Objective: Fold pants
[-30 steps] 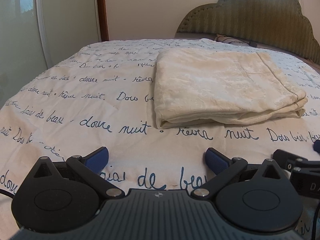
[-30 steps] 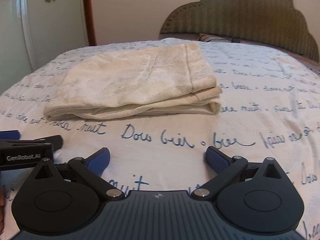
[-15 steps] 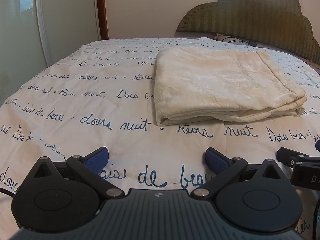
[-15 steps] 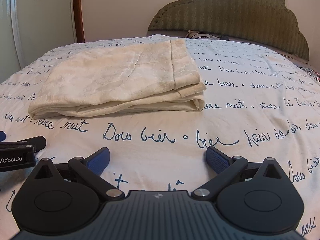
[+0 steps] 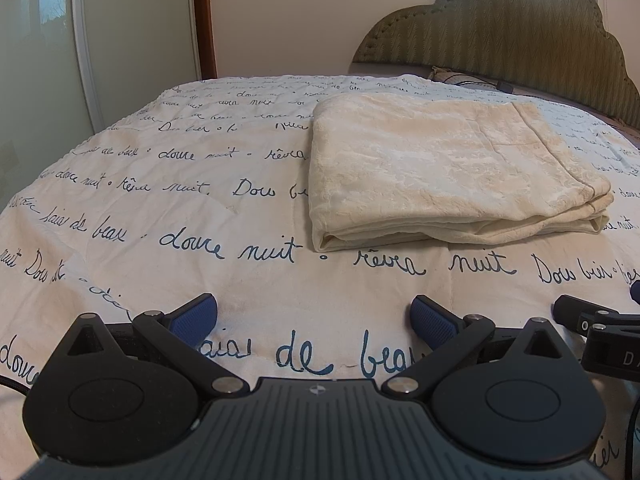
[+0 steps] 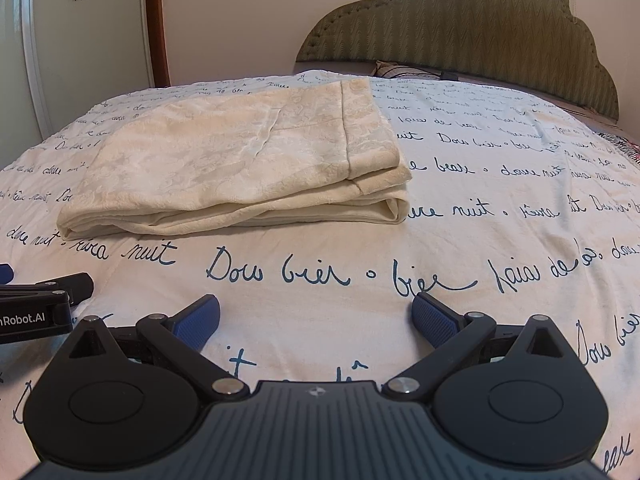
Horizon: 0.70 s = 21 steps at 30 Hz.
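Observation:
Cream patterned pants [image 5: 440, 168] lie folded into a flat rectangle on the bed, their layered edges facing me. In the right wrist view the same pants [image 6: 248, 164] sit left of centre, hem band on the right side. My left gripper [image 5: 316, 316] hovers open over the bedspread, well short of the pants' near edge, nothing between its blue pads. My right gripper [image 6: 316, 316] is open too and holds nothing, just as far back from the fabric. Each gripper's black tip shows at the edge of the other's view.
The bed carries a white bedspread [image 5: 160, 208] with blue handwritten script. A green padded headboard [image 6: 460, 28] rises behind, with a pillow [image 6: 400, 70] at its foot. A frosted glass door [image 5: 40, 80] and a wooden frame [image 5: 204, 16] stand on the left.
Both grippers have stayed open and drifted only slightly; the right one's view has swung a little sideways and back. The folded pants have not moved.

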Each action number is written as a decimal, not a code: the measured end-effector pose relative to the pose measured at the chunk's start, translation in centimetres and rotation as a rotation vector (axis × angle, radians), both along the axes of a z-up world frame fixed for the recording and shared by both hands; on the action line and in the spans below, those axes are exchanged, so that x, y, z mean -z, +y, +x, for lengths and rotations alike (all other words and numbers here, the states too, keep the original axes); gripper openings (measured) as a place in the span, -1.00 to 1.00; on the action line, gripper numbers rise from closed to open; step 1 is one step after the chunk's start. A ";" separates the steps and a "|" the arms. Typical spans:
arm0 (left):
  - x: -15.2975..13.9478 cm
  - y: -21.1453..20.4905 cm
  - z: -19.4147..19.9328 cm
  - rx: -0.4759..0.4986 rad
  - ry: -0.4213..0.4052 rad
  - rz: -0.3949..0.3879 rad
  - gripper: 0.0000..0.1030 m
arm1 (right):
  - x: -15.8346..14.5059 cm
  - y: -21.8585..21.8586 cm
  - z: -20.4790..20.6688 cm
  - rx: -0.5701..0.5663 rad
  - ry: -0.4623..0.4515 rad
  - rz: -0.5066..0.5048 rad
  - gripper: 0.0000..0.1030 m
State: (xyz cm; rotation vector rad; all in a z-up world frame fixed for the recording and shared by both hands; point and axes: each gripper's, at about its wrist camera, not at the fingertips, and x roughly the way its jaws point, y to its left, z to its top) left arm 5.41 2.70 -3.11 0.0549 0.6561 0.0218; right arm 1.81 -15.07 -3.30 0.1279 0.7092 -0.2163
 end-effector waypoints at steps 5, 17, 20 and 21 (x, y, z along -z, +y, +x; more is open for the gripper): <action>0.0 0.0 0.0 0.000 0.000 0.000 1.00 | 0.0 0.0 0.0 0.000 0.000 0.001 1.00; 0.0 0.0 0.0 0.000 0.000 0.000 1.00 | -0.1 0.0 -0.1 -0.003 -0.003 0.005 1.00; 0.0 0.0 0.0 0.000 0.000 -0.001 1.00 | -0.1 0.0 -0.1 -0.004 -0.004 0.006 1.00; 0.0 0.0 0.0 0.000 0.000 0.000 1.00 | -0.1 0.0 -0.1 -0.005 -0.006 0.008 1.00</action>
